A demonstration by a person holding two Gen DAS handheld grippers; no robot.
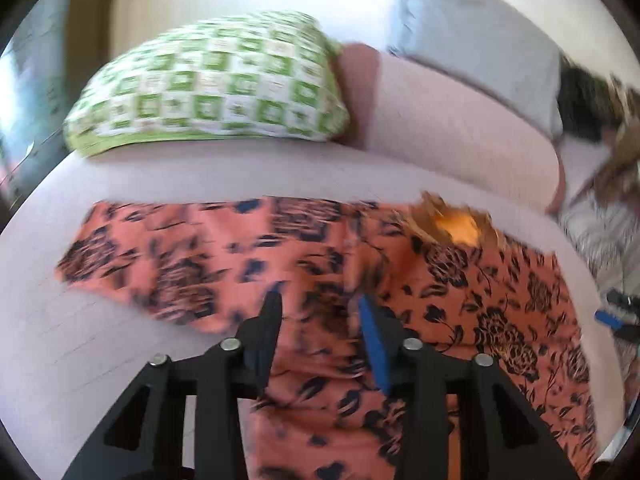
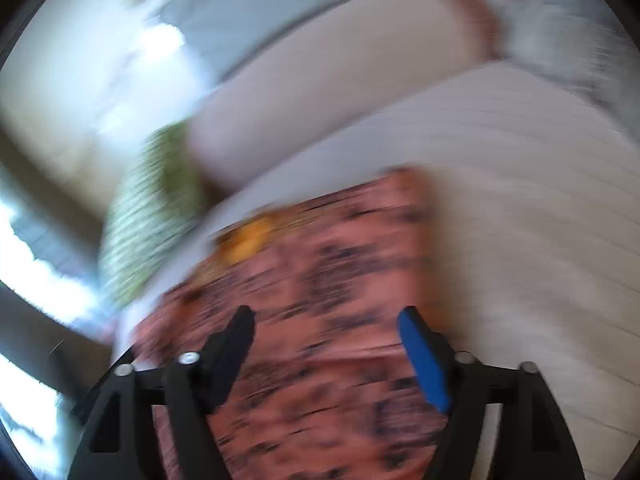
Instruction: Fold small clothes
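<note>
A salmon-orange garment with a black flower print [image 1: 320, 264] lies spread on a pale bed cover [image 1: 100, 340]; an orange patch [image 1: 460, 228] shows at its far edge. My left gripper [image 1: 320, 304] is open just above the garment's middle, with nothing between its fingers. In the blurred right wrist view the same garment [image 2: 328, 280] lies under my right gripper [image 2: 326, 320], which is open and empty. The right gripper's tips show at the right edge of the left wrist view [image 1: 616, 316].
A green and white checked pillow [image 1: 216, 84] lies at the far side of the bed, beside a pink bolster [image 1: 460, 120] and a grey pillow [image 1: 480, 40]. Other cloth items [image 1: 608, 220] lie at the far right.
</note>
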